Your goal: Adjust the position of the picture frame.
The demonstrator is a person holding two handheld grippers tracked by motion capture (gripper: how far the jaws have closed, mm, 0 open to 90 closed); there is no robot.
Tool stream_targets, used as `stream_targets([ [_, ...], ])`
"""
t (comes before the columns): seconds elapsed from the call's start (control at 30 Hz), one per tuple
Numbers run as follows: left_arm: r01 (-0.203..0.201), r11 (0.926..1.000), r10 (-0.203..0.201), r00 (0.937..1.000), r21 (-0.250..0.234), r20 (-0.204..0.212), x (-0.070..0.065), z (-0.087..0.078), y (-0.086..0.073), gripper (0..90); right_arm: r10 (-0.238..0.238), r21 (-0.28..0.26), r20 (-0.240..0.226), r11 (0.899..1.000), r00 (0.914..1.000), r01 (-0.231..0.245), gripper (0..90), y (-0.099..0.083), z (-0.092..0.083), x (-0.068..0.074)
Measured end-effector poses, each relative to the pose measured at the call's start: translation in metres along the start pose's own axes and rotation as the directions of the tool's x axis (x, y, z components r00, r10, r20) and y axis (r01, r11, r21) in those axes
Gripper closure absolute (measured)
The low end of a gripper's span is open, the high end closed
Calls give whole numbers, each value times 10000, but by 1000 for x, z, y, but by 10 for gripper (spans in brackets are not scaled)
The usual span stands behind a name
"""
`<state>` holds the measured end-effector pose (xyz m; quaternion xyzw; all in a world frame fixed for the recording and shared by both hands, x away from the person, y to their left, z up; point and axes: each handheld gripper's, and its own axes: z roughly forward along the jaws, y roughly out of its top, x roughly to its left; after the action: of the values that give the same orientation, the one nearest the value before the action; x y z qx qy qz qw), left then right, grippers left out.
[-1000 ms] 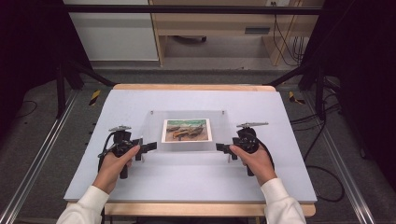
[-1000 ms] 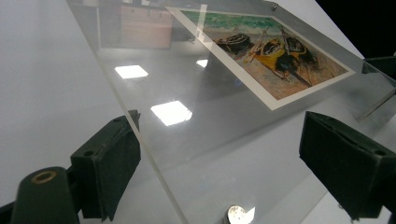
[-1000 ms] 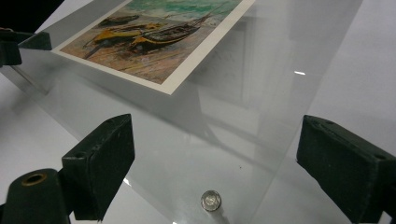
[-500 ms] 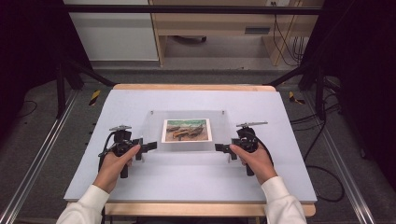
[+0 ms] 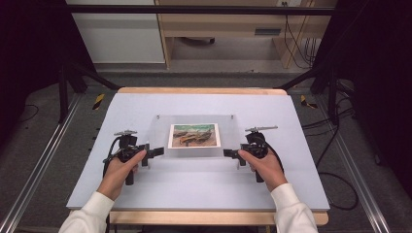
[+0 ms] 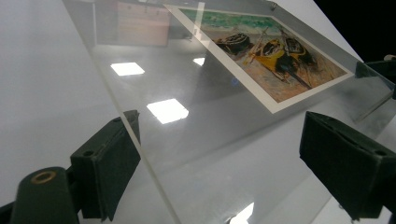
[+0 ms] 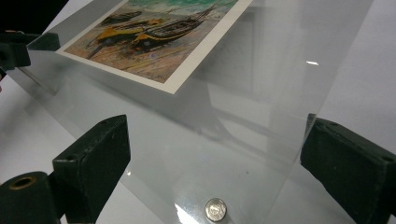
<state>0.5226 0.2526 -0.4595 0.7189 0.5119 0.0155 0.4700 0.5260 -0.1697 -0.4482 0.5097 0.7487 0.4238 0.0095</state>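
A clear acrylic picture frame (image 5: 194,138) lies flat on the counter (image 5: 194,194). The left gripper (image 5: 154,152) and right gripper (image 5: 229,153) flank its near corners. Both pairs of jaws stand open, gripping nothing.

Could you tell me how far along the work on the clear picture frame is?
Done: both grippers flank the clear frame holding the boat picture. In hand: left gripper and right gripper sit at its near corners, jaws open. Left: closing on it and moving it.

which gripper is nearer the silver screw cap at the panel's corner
Right. The right gripper has the screw cap just ahead between its open jaws; the left gripper sits at the clear panel's opposite side.
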Motion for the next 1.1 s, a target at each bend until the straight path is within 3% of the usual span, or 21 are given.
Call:
stream_targets([
  [0.5,130,9999,-131,9998,-79,-132,-3,-3,-2,164,-39,-300,162,9995,9999,44,106,-4,-2,2],
  [0.73,-48,9990,46,10000,-440,-53,-2,-4,-7,168,-166,-438,189,9989,9997,174,106,-6,-2,2],
  [1.1,-262,9987,253,9995,-444,-202,-6,-7,-8,172,-340,-726,289,9967,9990,360,112,-10,-3,5],
])
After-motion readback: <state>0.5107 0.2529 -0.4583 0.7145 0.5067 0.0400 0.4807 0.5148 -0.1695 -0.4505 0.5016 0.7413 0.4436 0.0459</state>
